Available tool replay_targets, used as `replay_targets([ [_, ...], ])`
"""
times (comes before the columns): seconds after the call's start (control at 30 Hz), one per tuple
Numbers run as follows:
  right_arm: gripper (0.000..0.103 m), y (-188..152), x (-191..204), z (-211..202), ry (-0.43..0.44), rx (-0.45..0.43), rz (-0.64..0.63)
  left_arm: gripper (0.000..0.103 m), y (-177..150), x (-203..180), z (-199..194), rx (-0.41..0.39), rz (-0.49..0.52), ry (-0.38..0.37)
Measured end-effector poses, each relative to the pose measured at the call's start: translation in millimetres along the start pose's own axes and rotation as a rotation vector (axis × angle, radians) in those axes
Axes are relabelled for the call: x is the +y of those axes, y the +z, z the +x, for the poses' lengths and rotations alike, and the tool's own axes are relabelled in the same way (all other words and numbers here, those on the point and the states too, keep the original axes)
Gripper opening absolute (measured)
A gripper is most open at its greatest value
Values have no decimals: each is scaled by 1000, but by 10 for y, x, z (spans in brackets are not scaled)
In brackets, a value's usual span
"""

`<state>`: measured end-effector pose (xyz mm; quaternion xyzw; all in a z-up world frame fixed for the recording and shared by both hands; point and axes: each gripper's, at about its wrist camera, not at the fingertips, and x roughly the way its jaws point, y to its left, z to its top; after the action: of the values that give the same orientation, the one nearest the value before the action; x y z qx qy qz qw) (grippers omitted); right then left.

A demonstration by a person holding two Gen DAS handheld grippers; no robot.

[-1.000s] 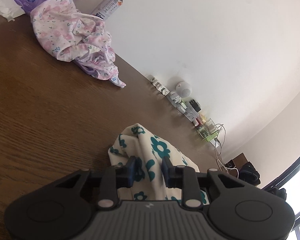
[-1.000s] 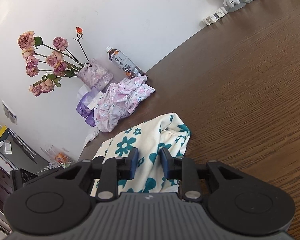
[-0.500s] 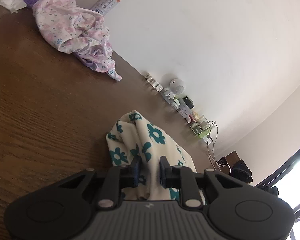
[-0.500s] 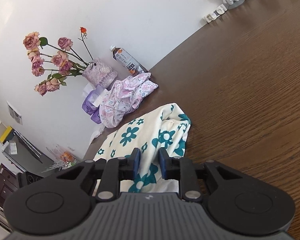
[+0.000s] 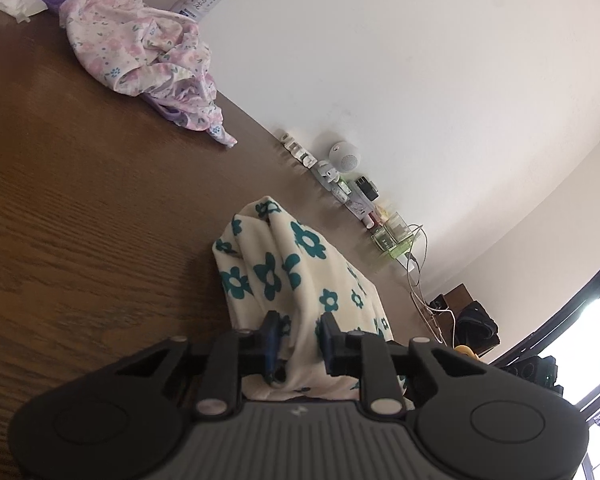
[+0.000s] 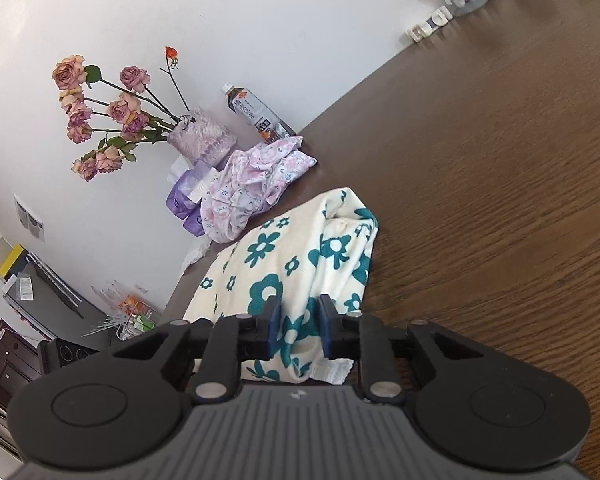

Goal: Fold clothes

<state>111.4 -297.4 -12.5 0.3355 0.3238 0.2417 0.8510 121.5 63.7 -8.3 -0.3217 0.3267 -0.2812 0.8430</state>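
Observation:
A cream garment with teal flowers (image 5: 276,264) lies bunched on the brown wooden table (image 5: 80,200). Its near edge rises into my left gripper (image 5: 298,322), whose pads pinch a fold of it. In the right wrist view the same garment (image 6: 276,248) spreads out ahead and to the left. My right gripper (image 6: 298,308) has the garment's near edge between its pads; its jaws are closing on the fabric and press it. A crumpled pink floral garment (image 5: 140,40) (image 6: 256,180) lies farther back by the wall.
A drink bottle (image 6: 256,116), a vase of dried roses (image 6: 202,138) and purple tissue packs (image 6: 184,196) stand behind the pink garment. Small gadgets and a round white speaker (image 5: 344,154) line the wall edge. Bare table (image 6: 500,200) stretches to the right.
Both grippers' jaws have narrowed onto the flowered garment's edge. The fabric now stands more gathered and raised in front of both cameras. The left gripper has shifted slightly across the table.

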Motion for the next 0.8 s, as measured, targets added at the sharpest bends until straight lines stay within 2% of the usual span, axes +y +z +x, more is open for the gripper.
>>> replay_targets([
  [0.07,20,-2,1,-22,0,-3,2,25,3,-17,-44,-13,3,2],
  [0.1,24,-6,7,-37,-2,-5,0,30,2,-31,-79,-24,10,2],
  [0.13,31,-12,17,-56,-5,-8,-4,41,-3,-43,-118,-35,17,2],
  [0.2,47,-43,56,-115,-23,-15,-26,50,-13,-44,-176,-52,16,29],
  [0.33,52,-64,47,-151,-51,-14,-24,51,-1,21,-206,-64,-27,92],
  [0.5,57,-64,8,-122,-65,-8,8,47,-18,42,-179,-39,-37,97],
  [0.57,57,-68,-3,-111,-66,-5,16,41,-27,60,-161,-31,-44,77],
  [0.6,56,-74,-2,-106,-66,-3,16,32,-31,66,-151,-26,-47,66],
  [0.63,50,-79,-2,-99,-64,-1,17,29,-35,73,-140,-21,-49,56],
  [0.73,31,-97,-12,-67,-41,17,28,26,-45,71,-120,-15,-43,54],
  [0.8,30,-106,-7,-55,-36,22,29,30,-26,59,-127,-18,-46,56],
])
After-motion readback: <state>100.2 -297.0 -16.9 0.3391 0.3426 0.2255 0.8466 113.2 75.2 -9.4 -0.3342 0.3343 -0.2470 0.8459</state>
